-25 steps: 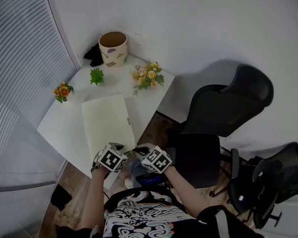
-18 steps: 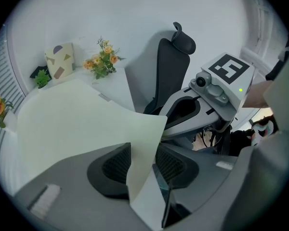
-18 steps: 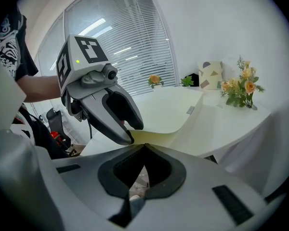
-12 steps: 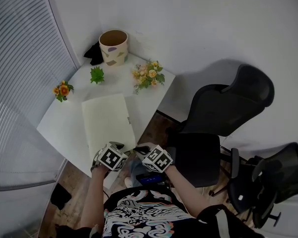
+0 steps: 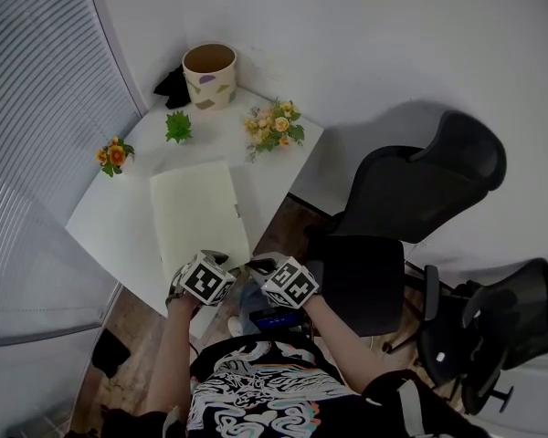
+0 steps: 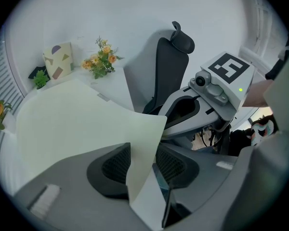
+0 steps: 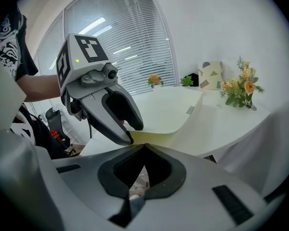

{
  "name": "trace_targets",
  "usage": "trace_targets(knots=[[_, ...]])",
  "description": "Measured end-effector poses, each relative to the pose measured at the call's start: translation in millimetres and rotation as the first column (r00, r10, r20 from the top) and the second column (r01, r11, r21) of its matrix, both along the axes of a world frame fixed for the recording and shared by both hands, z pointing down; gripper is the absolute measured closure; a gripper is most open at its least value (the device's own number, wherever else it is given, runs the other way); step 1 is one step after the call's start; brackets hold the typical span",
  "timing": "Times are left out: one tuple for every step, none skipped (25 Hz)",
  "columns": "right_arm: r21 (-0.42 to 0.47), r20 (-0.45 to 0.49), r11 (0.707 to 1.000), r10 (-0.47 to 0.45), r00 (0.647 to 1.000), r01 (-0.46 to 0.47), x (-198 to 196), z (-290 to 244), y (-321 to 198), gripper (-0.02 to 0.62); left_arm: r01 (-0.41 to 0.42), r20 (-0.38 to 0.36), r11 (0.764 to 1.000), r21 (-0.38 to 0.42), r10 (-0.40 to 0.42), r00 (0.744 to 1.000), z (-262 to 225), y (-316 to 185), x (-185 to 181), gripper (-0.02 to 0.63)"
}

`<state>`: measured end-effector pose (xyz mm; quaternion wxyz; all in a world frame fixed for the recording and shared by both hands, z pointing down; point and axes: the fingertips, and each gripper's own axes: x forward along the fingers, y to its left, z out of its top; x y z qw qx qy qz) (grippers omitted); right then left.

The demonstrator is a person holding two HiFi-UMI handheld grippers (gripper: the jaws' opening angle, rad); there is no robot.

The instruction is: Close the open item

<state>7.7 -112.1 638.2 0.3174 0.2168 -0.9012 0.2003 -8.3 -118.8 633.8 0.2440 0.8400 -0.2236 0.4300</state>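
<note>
A cream folder [image 5: 196,213] lies on the white table [image 5: 105,231], its cover [image 6: 72,114] bowed up at the near corner. My left gripper [image 5: 216,257] is shut on that corner; the thin sheet passes between its jaws [image 6: 142,165]. My right gripper [image 5: 253,267] sits just to the right, off the table's near edge. Its jaws are shut, tips pinched at the cover's curled edge [image 7: 143,147]. In the right gripper view the cover [image 7: 168,109] curves up from the table, and the left gripper [image 7: 106,109] holds it beside my tips.
A patterned pot [image 5: 209,74] stands at the table's far corner, with a small green plant [image 5: 178,128], a yellow bouquet [image 5: 274,126] and an orange flower [image 5: 114,156] around it. Black office chairs [image 5: 411,208] stand to the right. Window blinds [image 5: 36,153] run along the left.
Both grippers stay at the folder's near corner. The head view has shifted slightly, so the table sits a little higher in the frame.
</note>
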Motion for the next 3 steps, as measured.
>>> trace_targets(knots=[[0.003,-0.002,1.0,-0.002,1.0,0.002,-0.2,0.0,-1.6,0.592,0.002,0.0,1.0,0.004,-0.002,1.0,0.0,-1.5,-0.3,0.448],[0.006,-0.005,1.0,-0.004,1.0,0.004,-0.4,0.0,-3.4,0.592,0.005,0.0,1.0,0.008,-0.005,1.0,-0.1,-3.0,-0.6,0.448],[0.009,-0.007,1.0,-0.007,1.0,0.007,-0.7,0.0,-5.0,0.592,0.007,0.001,1.0,0.012,-0.007,1.0,-0.1,-4.5,-0.9,0.447]])
